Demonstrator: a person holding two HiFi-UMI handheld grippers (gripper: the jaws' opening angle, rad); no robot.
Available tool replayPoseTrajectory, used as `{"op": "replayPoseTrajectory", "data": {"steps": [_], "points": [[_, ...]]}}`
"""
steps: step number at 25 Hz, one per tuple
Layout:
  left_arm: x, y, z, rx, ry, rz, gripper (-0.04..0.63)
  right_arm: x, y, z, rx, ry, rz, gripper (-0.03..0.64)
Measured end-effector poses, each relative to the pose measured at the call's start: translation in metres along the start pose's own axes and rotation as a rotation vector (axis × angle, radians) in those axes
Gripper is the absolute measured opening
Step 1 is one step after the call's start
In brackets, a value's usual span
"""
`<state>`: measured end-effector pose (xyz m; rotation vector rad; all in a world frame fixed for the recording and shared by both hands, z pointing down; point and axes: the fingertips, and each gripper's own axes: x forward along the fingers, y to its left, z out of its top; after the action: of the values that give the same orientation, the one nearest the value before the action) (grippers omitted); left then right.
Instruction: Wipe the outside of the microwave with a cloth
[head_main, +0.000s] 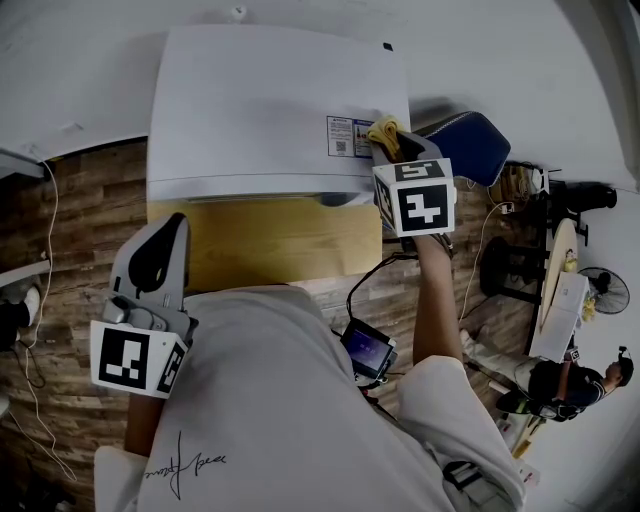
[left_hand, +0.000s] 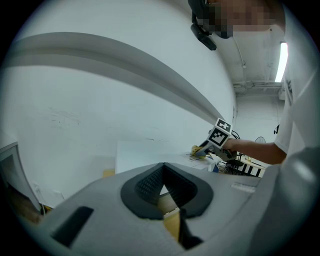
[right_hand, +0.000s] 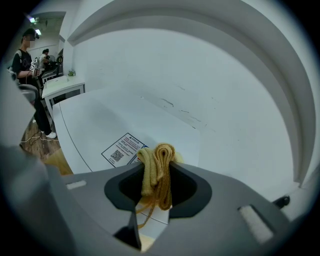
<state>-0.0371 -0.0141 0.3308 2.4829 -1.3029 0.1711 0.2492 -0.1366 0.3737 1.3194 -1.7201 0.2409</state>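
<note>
One yellow cloth (right_hand: 159, 167) clenched in the right hand-held gripper (head_main: 393, 148), we are wiping the microwave (head_main: 260, 100) top; the left hand-held gripper (head_main: 168, 235) is hanging closed, empty. Next, probably sweeping leftward.

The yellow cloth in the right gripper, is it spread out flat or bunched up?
Bunched up. The yellow cloth is doubled into thick folds pinched between the right gripper's jaws, over the microwave's top.
</note>
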Motion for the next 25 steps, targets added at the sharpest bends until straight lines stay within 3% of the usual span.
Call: {"op": "replayPoseTrajectory", "data": {"steps": [25], "points": [[-0.012, 0.008, 0.0, -0.01, -0.011, 0.019, -0.009, -0.005, 0.089, 0.053, -0.074, -0.074, 0.138, 0.123]]}}
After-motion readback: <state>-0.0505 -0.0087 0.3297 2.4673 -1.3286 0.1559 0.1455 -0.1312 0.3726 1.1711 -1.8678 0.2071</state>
